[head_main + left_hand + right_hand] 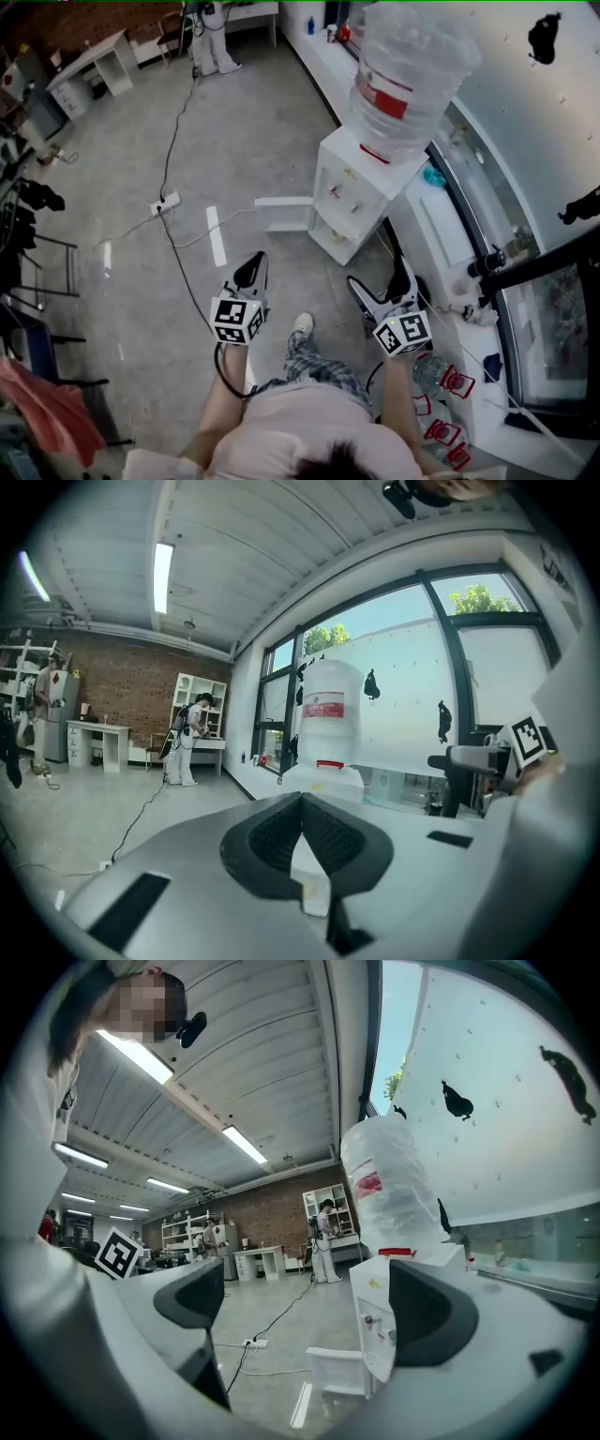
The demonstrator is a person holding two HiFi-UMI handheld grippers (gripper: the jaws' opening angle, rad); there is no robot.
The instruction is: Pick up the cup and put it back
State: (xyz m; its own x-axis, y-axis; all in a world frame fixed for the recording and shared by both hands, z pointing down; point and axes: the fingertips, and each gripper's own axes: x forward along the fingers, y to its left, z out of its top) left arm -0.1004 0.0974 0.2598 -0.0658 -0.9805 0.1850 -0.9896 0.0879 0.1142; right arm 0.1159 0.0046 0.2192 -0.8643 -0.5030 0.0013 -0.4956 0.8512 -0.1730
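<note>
Basically pre-grasp, nothing in hand yet. Stands on the floor (122, 141) facing the water dispenser (352, 197), with both claws held low and forward, likely a carry pose for the approach.

Holds left claw (255, 262) pressed together, with pads meeting at the tips and nothing pinched. Reads as idle, probably the spare on a 1-claw job.

Holds right claw (379, 277) spread wide, with only air between the jaws, and frames the dispenser in the gap in right gripper view. Looks set for the pick, so judged the working claw. Aims both roughly at the dispenser front, well apart from it.

Shows lower cabinet door (281, 214) swung open, probably for access inside. Carries big water bottle (408, 75) upside down on top, the normal feed position.

Can't pin down the cup, not clear in any view. Could be inside the open cabinet, or on the window ledge (441, 234) beside the dispenser, near a small teal item (432, 175) too small to identify.

Judged at the very start: 0 of 2 steps done, pick and put-back both pending. Needs the cup located first, then the right claw brought closer in.

Worth minding the cable (173, 122) and power strip (166, 202) on the floor, off to the left and well apart from the shoe (302, 324).
</note>
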